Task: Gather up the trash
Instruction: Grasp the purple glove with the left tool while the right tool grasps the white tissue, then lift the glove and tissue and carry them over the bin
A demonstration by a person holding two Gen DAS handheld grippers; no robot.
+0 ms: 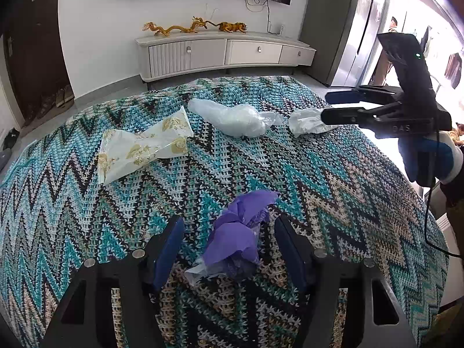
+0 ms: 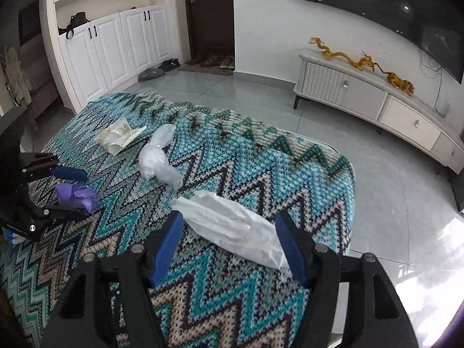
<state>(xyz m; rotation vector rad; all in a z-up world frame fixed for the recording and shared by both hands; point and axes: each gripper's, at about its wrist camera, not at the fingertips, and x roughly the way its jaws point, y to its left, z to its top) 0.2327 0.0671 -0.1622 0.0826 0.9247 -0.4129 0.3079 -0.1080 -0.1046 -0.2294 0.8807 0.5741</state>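
daylit, bright | window glare blown out | fisheye edges warped w/ vignette

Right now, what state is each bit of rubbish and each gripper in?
Purple wrapper: crumpled, between the left gripper's open jaws, not pinched.
White tissue: rumpled, between the right gripper's open jaws.
Clear plastic bag: scrunched, lying loose.
Gold-patterned wrapper: flattened, empty-looking.
Knitted blanket: spread flat.

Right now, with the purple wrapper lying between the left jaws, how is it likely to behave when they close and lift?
The purple wrapper looks like thin crumpled film, so it should crush flat rather than resist. It is probably very light. A clear tail trails from it and may dangle or drag on the knitted blanket.
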